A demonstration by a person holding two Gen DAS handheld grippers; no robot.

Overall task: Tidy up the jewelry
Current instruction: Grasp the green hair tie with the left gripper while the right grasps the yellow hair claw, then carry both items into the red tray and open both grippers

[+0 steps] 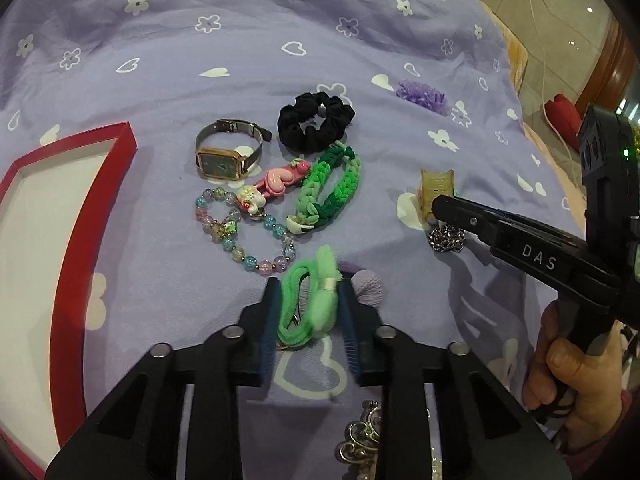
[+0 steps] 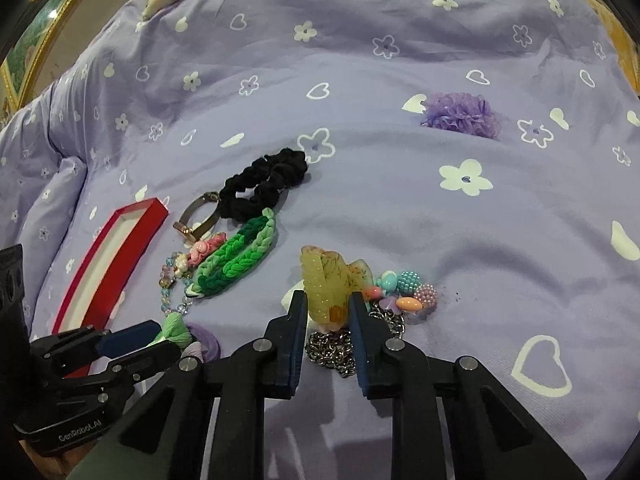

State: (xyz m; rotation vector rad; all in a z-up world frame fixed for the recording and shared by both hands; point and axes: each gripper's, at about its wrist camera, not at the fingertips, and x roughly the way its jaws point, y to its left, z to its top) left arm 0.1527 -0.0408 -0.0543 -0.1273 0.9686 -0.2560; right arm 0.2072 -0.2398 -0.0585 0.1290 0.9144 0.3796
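Two grippers work over a lilac bedspread (image 1: 240, 60). Left wrist view: the left gripper (image 1: 306, 312) pinches a light green hair tie (image 1: 316, 304), just below a beaded bracelet (image 1: 244, 236), with a red tray (image 1: 68, 216) at the left. Right wrist view: the right gripper (image 2: 329, 320) clamps a yellow claw clip (image 2: 326, 284) lying beside a steel chain (image 2: 332, 350).

"DAS" stands in white letters on the right gripper (image 1: 436, 204) at right of the left wrist view; "GenRobot.AI" marks the left gripper (image 2: 132, 344), lower left of the right wrist view
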